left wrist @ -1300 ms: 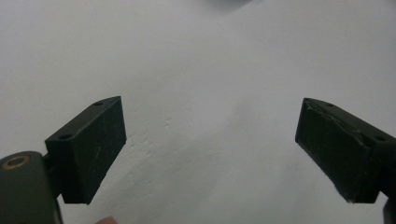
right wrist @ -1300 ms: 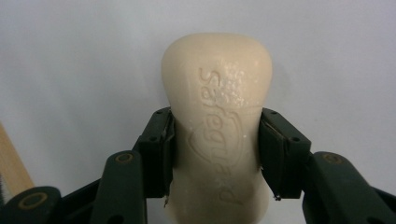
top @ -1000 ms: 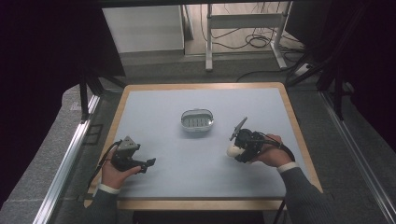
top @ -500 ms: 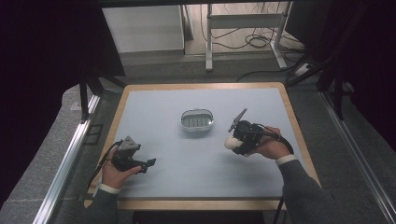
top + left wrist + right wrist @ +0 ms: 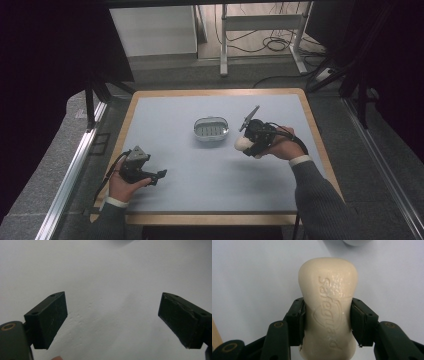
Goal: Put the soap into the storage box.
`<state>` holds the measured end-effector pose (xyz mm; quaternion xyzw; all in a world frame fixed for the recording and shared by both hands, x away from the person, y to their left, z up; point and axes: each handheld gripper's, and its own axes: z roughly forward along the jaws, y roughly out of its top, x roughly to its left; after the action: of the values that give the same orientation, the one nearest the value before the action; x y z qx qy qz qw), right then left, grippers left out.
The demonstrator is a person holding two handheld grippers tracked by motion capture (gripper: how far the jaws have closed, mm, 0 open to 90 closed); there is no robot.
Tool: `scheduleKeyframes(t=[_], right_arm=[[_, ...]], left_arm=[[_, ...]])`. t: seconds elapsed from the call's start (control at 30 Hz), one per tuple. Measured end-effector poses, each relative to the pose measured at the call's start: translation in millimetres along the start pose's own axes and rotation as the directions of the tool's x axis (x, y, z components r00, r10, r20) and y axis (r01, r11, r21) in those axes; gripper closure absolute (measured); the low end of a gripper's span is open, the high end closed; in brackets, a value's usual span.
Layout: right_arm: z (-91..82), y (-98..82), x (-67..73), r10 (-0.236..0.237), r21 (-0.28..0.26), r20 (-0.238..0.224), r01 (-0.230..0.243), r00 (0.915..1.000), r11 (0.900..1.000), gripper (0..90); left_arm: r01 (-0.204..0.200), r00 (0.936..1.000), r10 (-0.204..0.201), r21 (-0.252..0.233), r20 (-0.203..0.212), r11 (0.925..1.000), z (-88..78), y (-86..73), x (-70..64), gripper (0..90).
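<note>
The left tongs point(image 5: 159, 174) are resting low at the near left of the bench point(image 5: 165, 107), held in the person's left hand point(image 5: 125, 184); the left gripper view is showing their jaws standing wide apart with bare bench surface between them, so they are released and carrying nothing. Farther in and to the right, the right tongs point(image 5: 246, 145) are being held above the bench surface in the right hand point(image 5: 281, 147), and they are clenched on a cream soap bar point(image 5: 328, 305). In the right gripper view the pads are pressing on both long flanks of the soap bar at about mid-length, with the bar's long axis running along the jaws and its rounded free end projecting beyond the tips (the embossed lettering is facing the camera). In the high view that free end point(image 5: 242, 143) is pointing left, toward the middle of the bench. Just beyond it, up and to the left, the oval soap dish point(image 5: 211, 129) is standing near the centre of the bench, apart from the soap bar, its slotted floor holding nothing. The dish's long axis is lying across the bench, left to right, and the bar's seems to run roughly the same way. The right hand is by far the nearer one to the dish, so the judgement is that the coming move is a short carry up and left, keeping the bar's length in line with the dish.
</note>
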<state>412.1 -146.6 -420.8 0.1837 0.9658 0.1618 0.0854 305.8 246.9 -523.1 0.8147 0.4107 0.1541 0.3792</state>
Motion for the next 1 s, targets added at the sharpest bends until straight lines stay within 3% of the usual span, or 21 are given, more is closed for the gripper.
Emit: scheduleKeyframes(t=[1.0], right_arm=[[11.7,31.5,-26.7,0.007,-0.035,-0.014,-0.007,0.9999,0.999,49.6]], left_arm=[[-0.007,1.0000,0.006,0.008,0.003,0.9999,1.4,0.0,-0.2,9.1]])
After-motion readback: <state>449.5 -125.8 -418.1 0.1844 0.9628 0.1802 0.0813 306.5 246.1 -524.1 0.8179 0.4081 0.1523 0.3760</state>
